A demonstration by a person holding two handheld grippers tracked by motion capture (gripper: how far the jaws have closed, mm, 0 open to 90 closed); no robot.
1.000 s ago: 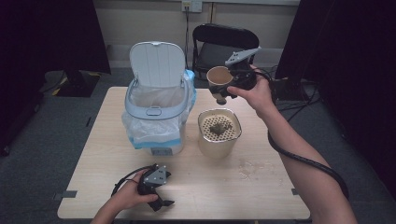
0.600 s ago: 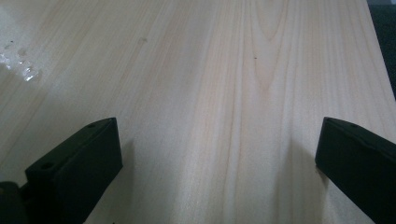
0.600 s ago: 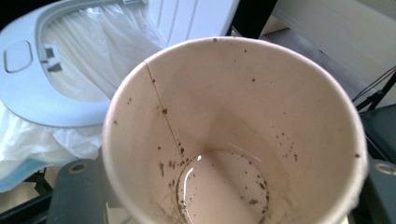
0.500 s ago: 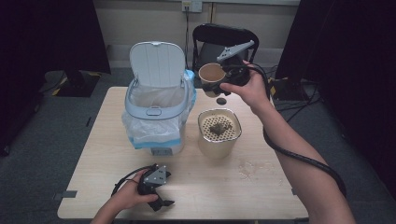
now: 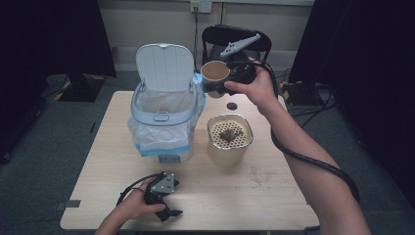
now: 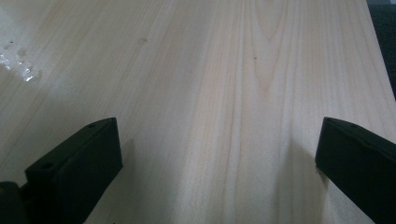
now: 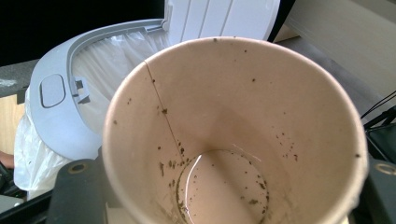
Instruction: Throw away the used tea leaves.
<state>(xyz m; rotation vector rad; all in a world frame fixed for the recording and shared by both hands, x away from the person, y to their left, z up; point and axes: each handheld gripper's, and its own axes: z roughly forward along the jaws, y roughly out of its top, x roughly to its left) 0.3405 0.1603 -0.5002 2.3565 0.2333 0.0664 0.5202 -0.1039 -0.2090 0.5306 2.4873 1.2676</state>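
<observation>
Wooden table (image 5: 274, 196) carries bin (image 5: 164, 122), strainer pot (image 5: 229, 139), wet patch (image 5: 262, 177).

No legible text or labels

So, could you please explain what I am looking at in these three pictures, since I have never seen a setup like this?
No robot here: a person holds a hand-held two-jaw gripper in each hand at a wooden table. The high view looks down from above the person's side. The other two pictures come from cameras riding on the grippers, looking along their black jaws.

On the table stand a white bin with its lid up and a plastic liner, and a beige container with a perforated strainer top holding tea dregs. Some liquid is spilled nearby.

The right gripper holds a paper cup tilted beside the bin; it is emptied, with leaf specks stuck inside. The left gripper rests near the table's front edge, jaws open with nothing between them.
</observation>
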